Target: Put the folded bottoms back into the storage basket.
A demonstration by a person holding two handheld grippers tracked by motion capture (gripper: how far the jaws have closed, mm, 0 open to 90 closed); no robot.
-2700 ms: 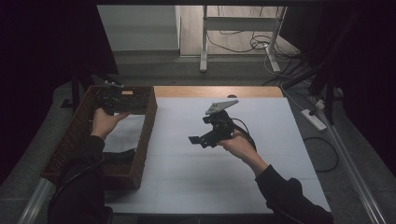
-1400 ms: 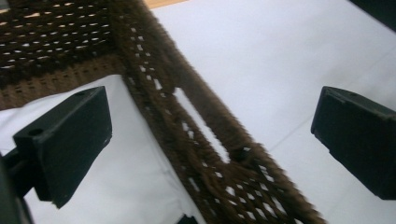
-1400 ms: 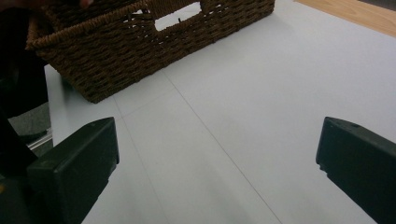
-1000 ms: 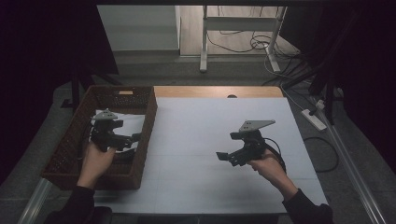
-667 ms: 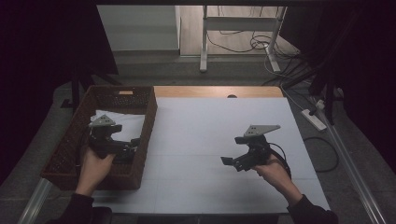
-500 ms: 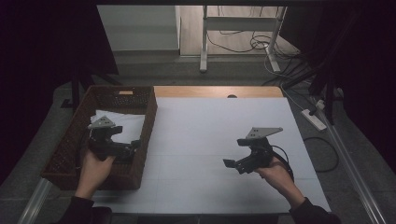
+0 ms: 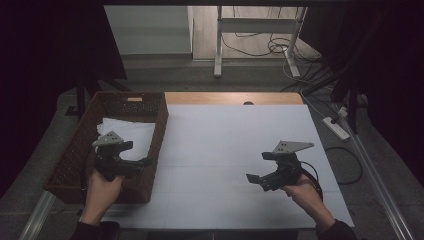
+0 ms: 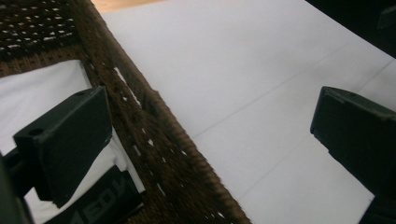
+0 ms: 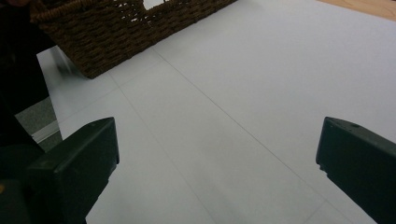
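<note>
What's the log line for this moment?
left gripper: jaws open, above basket wall | right gripper: jaws open, over table | white cloth: in basket

Dark label (image 8: 100,205) on the white cloth (image 8: 42,93) cut off and unreadable, basket (image 9: 126,28) clipped at the top edge, person's forearms leaving the frame below.
</note>
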